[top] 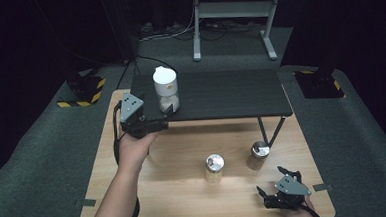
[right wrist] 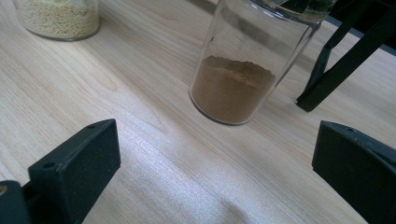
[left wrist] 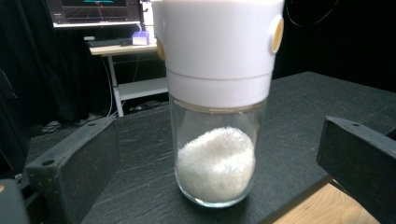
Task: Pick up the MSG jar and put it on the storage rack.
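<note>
Black shelf (left wrist: 299, 107) carries the white-capped jar (left wrist: 215, 116), standing free between the left gripper's (left wrist: 210, 168) parted fingers.

We see grey carpet (top: 43, 146) across the frame's lower half, black curtains (top: 51, 26) along the top, a grey metal stand (top: 233, 8) top centre, and hazard-striped weights (top: 82, 91) at left.

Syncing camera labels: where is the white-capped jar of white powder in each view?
High view: white-capped jar stands upper left of centre, on the black shelf near its front-left corner, just right of the left tool.
Left gripper view: jar at centre, between and beyond the open jaws, untouched.
Right gripper view: not in the picture.
Shared landmark: the black shelf under the jar.
</note>
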Tool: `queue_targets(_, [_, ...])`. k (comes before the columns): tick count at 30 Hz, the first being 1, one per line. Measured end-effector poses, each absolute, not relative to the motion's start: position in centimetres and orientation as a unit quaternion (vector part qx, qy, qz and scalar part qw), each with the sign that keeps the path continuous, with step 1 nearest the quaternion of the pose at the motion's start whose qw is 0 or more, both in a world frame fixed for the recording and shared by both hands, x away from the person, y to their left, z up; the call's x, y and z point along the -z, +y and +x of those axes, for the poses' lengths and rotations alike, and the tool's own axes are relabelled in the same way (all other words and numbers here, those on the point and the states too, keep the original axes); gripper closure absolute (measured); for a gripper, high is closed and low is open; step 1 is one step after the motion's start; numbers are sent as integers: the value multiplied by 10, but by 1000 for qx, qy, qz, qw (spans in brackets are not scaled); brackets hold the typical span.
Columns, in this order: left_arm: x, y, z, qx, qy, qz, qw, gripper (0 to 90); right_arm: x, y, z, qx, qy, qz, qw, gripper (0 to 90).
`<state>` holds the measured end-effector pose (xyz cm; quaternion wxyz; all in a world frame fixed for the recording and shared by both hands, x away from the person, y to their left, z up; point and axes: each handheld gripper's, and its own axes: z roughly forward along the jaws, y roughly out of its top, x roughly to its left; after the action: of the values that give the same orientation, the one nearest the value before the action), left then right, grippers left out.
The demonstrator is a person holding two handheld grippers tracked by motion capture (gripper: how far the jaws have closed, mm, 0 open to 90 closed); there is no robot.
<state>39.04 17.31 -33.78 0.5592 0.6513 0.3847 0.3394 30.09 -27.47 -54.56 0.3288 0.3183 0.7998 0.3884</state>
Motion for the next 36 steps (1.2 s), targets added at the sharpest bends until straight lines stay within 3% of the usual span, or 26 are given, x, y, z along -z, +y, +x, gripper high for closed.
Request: queue_targets(36, [369,182,336,-346,395,671,523,3,546,-274,301,-386,801,316,331,0])
